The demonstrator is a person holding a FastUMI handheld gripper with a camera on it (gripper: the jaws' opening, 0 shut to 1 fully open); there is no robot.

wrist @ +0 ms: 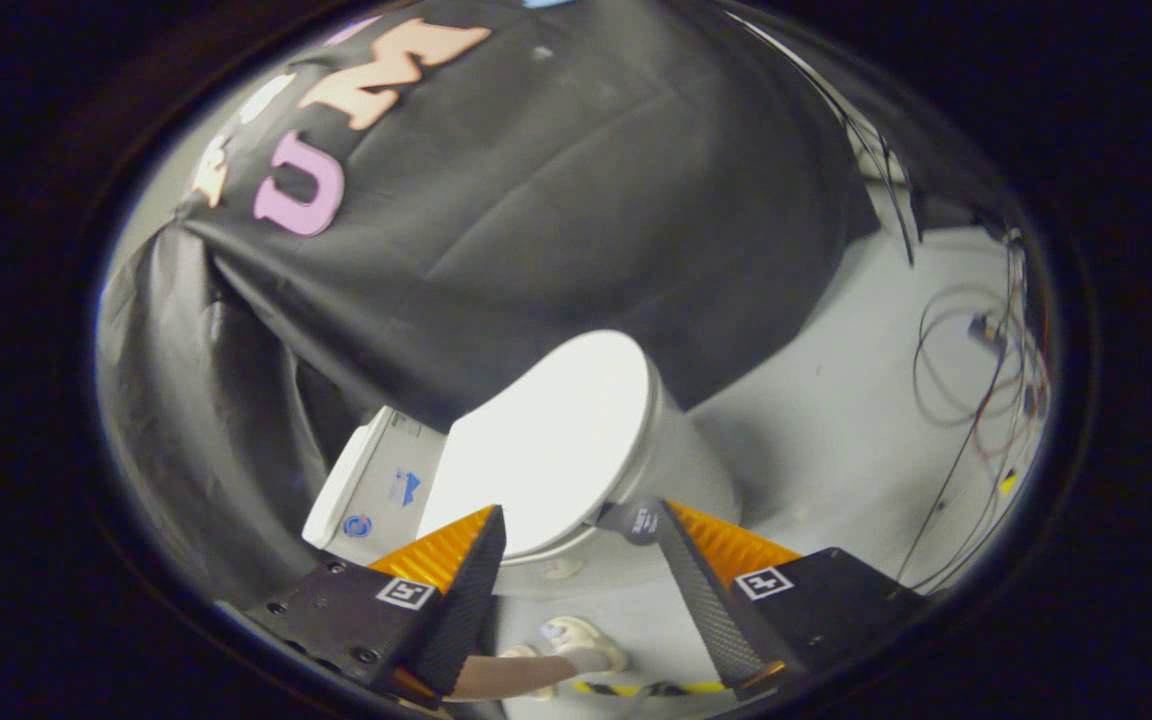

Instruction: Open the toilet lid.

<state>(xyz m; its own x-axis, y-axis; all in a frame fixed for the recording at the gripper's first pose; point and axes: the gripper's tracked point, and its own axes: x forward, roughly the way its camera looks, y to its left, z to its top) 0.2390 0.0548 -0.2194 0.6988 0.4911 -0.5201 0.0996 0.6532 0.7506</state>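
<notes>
loose cables (976, 390) lay on the grey floor (836, 430) well to one side of the toilet, and a foot in a pale shoe (576, 640) stood below the claw (581, 515). the white toilet lid (546, 440) was closed, glossy, just ahead of the fingers, tank (376, 485) beside it. the claw stood wide open, holding nothing.

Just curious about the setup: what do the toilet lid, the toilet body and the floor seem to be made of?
Lid: probably glossy white plastic; it glares bright and smooth. Body: smooth, light grey-white, ceramic or plastic, can't tell which. Floor: pale grey, matte, seamless, perhaps painted or vinyl. The gripper is open, its fingers either side of the lid's near edge, not pressing on it.
</notes>
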